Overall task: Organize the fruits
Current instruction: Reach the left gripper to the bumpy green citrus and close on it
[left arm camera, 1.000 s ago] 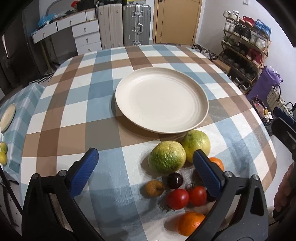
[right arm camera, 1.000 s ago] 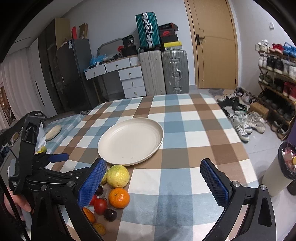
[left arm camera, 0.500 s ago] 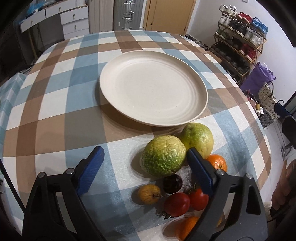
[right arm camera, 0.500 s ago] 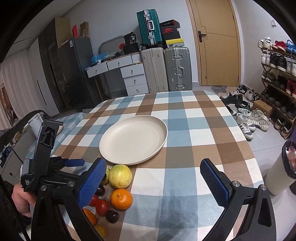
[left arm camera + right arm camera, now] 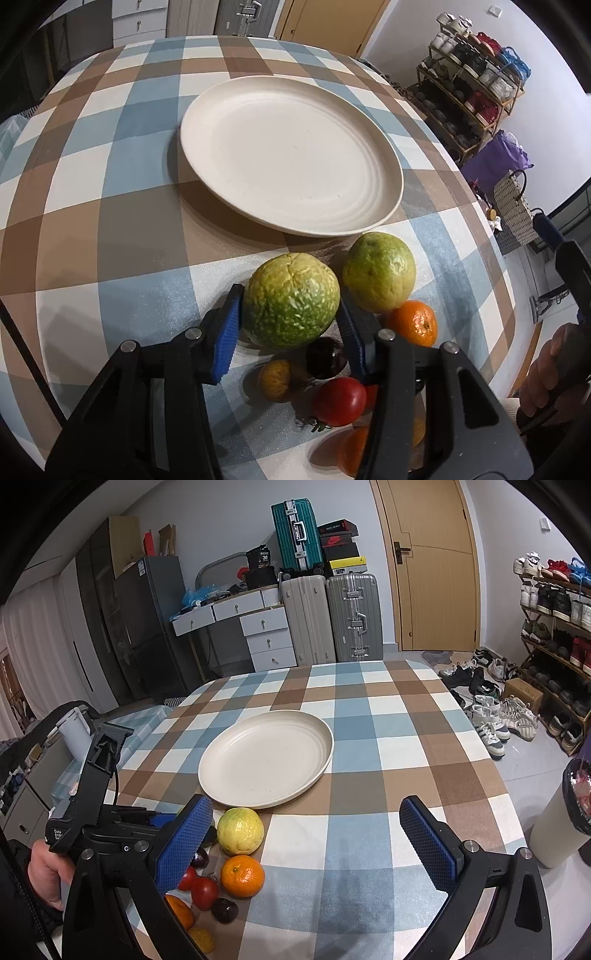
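A big bumpy green fruit (image 5: 291,301) is sitting just below the cream plate (image 5: 384,206), between the blue pads of the closing gripper. A smoother yellow-green fruit (image 5: 378,271) is lying right beside it, also near the plate. Farther from the plate, a mandarin (image 5: 415,323), a dark plum (image 5: 327,358), a small yellow-brown fruit (image 5: 275,380) and a red tomato (image 5: 338,400) are resting together.

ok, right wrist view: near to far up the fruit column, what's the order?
Small yellow fruit → dark plum → tangerine → big yellow-green fruit → plate.
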A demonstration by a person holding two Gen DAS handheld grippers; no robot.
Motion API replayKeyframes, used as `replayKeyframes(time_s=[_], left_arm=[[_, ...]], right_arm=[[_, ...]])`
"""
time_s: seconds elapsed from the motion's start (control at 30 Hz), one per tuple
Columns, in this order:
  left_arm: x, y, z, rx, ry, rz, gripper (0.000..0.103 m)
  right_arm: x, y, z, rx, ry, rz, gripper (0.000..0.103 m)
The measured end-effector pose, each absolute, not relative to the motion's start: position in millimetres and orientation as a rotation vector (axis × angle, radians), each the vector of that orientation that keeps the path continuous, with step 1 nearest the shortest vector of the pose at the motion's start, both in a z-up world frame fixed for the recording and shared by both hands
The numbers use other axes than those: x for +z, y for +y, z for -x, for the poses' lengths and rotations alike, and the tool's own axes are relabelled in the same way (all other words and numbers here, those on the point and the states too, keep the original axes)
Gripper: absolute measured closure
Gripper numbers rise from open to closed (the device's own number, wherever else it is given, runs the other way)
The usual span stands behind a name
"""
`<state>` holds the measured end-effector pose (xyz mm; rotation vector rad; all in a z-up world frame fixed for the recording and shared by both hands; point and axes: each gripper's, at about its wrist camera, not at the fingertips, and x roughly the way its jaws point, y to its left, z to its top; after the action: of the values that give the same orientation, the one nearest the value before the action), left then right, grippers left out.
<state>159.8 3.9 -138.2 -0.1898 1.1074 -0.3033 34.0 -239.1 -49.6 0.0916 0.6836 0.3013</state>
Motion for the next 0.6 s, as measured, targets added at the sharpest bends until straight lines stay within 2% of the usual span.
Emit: replayKeyframes(time_s=[0.6], left_arm=[[-103.9, 14.3, -140.9, -0.296, 1.001, 0.180, 0.057]], right_arm=[[-56.7, -241.3, -37.1, 0.311, 0.720, -0.115, 0.000]])
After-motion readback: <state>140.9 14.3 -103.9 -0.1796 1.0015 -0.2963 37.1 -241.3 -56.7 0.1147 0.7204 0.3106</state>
